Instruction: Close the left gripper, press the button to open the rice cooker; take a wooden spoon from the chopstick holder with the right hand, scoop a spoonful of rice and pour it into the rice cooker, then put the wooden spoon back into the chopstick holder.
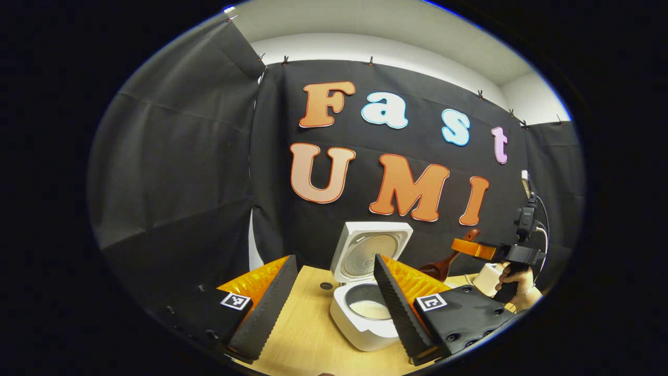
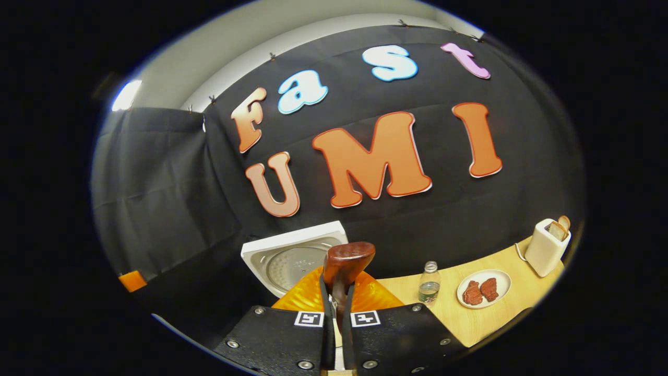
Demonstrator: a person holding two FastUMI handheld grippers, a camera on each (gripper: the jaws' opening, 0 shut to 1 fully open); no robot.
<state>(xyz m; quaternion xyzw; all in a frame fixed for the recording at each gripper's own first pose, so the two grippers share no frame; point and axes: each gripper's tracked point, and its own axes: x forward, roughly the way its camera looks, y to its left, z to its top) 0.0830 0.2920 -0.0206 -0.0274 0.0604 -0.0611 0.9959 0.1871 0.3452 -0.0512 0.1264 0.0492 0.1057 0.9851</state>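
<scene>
Wooden table, seemingly black-curtained booth.

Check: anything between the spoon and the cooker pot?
Nothing visible. The cooker lid is up and the pot mouth is open. The right gripper is shut on the spoon, held above and beside the cooker. The left gripper, open, sits in front of the cooker, not over it.

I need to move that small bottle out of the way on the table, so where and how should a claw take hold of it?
Probably at the straight body just below the neck of the bottle, coming in level from the open table side. It stands upright and apart from the plate beside it, so both sides look free. The right claw is shut on the wooden spoon, so it is not free now.
</scene>
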